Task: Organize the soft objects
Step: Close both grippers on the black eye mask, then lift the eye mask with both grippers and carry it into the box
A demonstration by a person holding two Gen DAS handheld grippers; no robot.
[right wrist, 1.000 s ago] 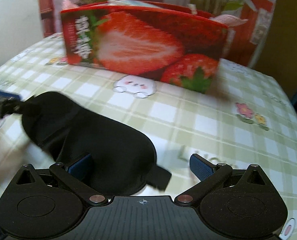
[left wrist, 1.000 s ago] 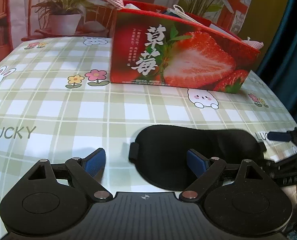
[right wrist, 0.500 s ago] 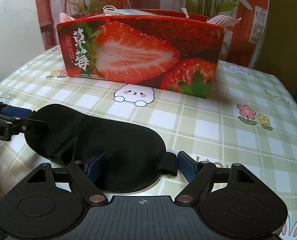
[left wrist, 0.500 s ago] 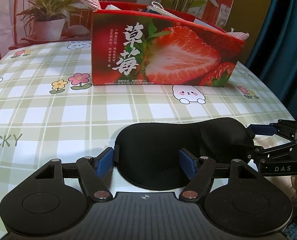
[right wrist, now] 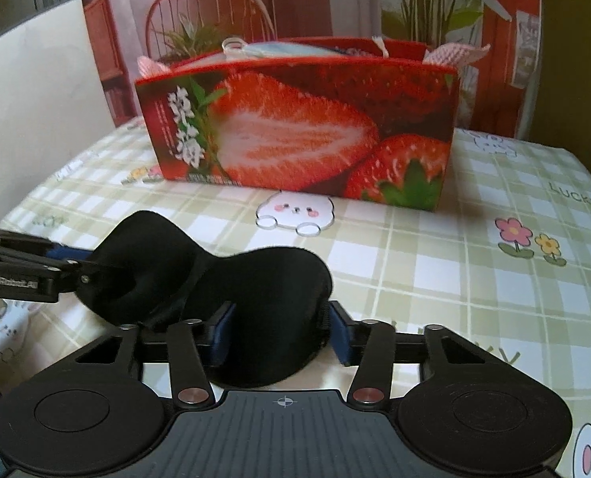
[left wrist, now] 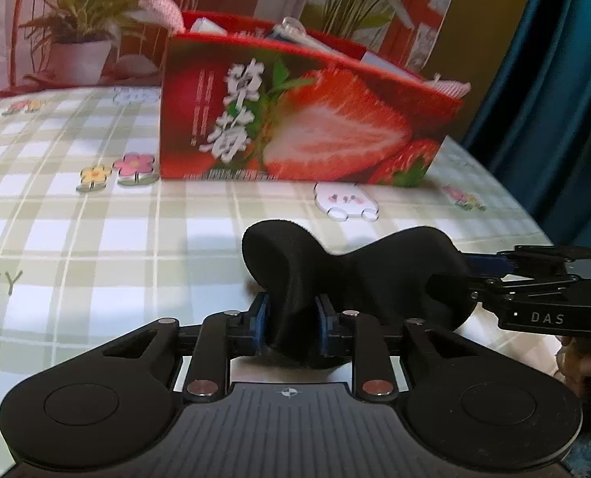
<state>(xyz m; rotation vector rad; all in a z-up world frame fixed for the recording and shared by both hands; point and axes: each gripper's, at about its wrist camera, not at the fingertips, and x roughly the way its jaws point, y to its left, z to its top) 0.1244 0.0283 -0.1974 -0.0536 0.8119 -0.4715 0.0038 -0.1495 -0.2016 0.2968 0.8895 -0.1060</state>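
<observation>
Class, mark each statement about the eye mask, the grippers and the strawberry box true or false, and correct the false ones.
1. The black eye mask is pinched by the left gripper. True.
2. The mask lies flat. False: it bunches upward between the two grippers.
3. The strawberry box is empty. False: items poke out above its rim.
4. The right gripper has its jaws around the mask's other end. True.
5. The tablecloth is plain white. False: green checks with flowers and bunnies.

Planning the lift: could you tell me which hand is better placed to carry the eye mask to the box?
Probably left: the left tongs, having just closed, pinch the eye mask into a tight fold; the right tongs, just closing, hold a wider lobe.
</observation>
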